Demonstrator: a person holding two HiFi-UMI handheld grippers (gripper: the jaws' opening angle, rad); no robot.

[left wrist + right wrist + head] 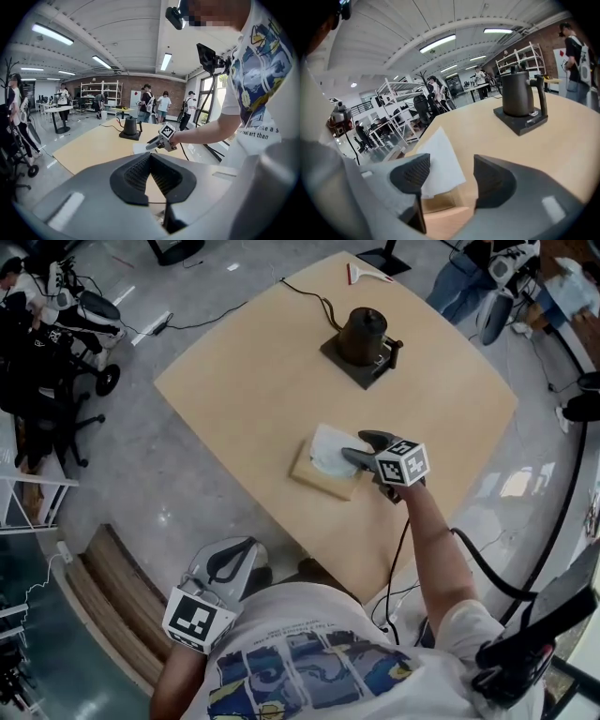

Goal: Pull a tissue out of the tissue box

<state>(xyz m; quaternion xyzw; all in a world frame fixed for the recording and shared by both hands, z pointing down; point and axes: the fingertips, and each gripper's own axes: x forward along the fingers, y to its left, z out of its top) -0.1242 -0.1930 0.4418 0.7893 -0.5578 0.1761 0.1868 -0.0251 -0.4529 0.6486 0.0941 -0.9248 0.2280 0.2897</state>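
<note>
Surface: one table (pixel 262 381), a pale wood-grain top, smooth, roughly square with rounded corners.

Item 1: one tissue box (pixel 319 479), a low rectangular block of light wood. It sits near the table's near edge, well apart from the kettle. In the right gripper view the box (pixel 439 201) shows an open top slot.

Item 2: one tissue (pixel 328 448), thin white paper, soft and slightly creased. It stands up out of the box slot as a pointed sheet (pixel 438 159). Its lower end is inside the box. No other sheet can be made out.

Item 3: one kettle (pixel 363 331), dark, matte and rounded, with an upright handle (pixel 540 96). It stands on a flat, square, dark base (pixel 520 123) towards the far side of the table.

Grippers, two in number, grey moulded shells with black ribbed pads.

The right gripper (pixel 353 444) is over the box with its jaws spread wide. In its own view (pixel 449 164) the tissue rises between the pads, close beside the left-hand pad. Neither pad presses on it (whether the sheet brushes that pad cannot be judged).

The left gripper (pixel 234 559) hangs off the table, close to the person's torso. Its own view (pixel 150 157) shows the ribbed pads meeting at the tips with nothing between them.
</note>
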